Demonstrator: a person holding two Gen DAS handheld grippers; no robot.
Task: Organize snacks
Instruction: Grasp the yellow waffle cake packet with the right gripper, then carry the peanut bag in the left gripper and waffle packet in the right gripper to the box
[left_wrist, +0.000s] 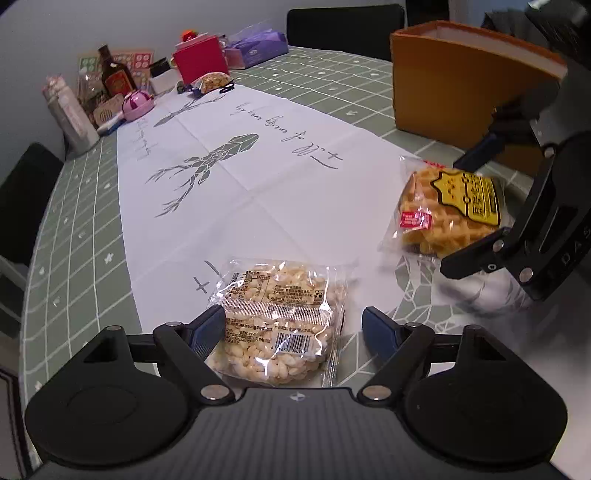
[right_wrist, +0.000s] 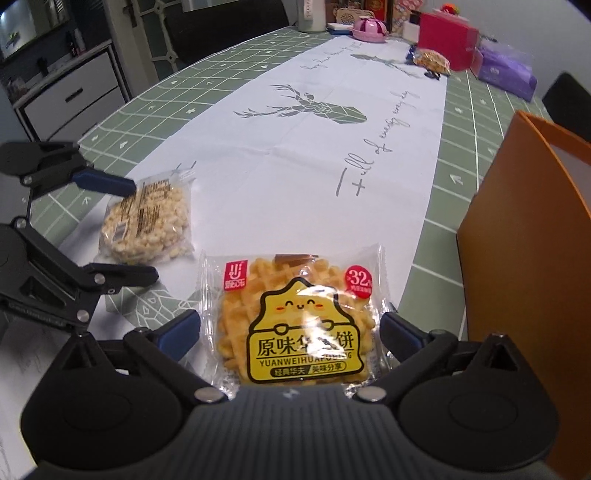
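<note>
The middle of the worktop (right_wrist: 295, 155) lies bare, a wide lane running to the far end. On the right the orange box (left_wrist: 454, 88) stands tall and blocks that side. Clutter (left_wrist: 110, 88) crowds the far end: bottles, a red box (left_wrist: 199, 62), a purple pack (left_wrist: 258, 46). Near the front, the rice cake pack (left_wrist: 277, 321) and the waffle pack (right_wrist: 299, 325) lie apart, with a bare strip between them. Each hand-held gripper straddles one pack.

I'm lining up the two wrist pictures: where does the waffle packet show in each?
Left wrist view: the waffle packet lies at right of centre, between the right tool's fingers.
Right wrist view: the waffle packet lies low in the centre, between the fingers of that view's own tool.
Shared landmark: the orange box, just beyond the packet.
</note>
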